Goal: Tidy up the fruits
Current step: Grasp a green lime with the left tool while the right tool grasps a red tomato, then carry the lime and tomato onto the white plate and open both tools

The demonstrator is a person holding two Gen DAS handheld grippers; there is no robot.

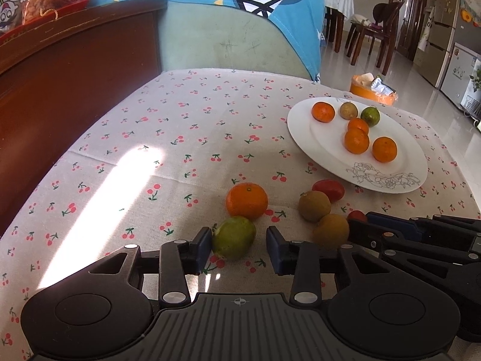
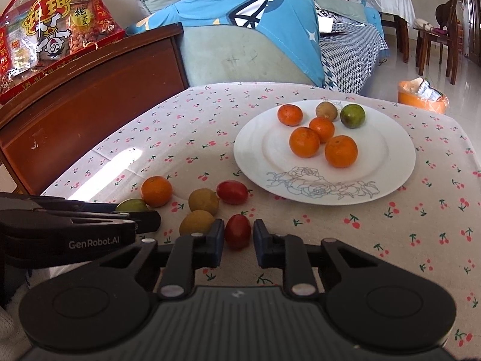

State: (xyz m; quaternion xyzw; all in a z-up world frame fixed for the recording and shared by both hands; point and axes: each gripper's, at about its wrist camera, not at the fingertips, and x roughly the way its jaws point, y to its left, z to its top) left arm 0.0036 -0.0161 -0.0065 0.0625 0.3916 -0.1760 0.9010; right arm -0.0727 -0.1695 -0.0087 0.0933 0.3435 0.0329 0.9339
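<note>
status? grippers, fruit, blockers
Left gripper open around green citrus. Right gripper open around red tomato. Six fruits on plate; six loose on cloth. No blockers.

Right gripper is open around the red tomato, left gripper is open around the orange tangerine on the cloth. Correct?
Not quite. The left gripper is open around the green citrus fruit, not the orange tangerine, which lies just beyond it; the left wrist view shows this. The right gripper is indeed open around the red tomato.
</note>
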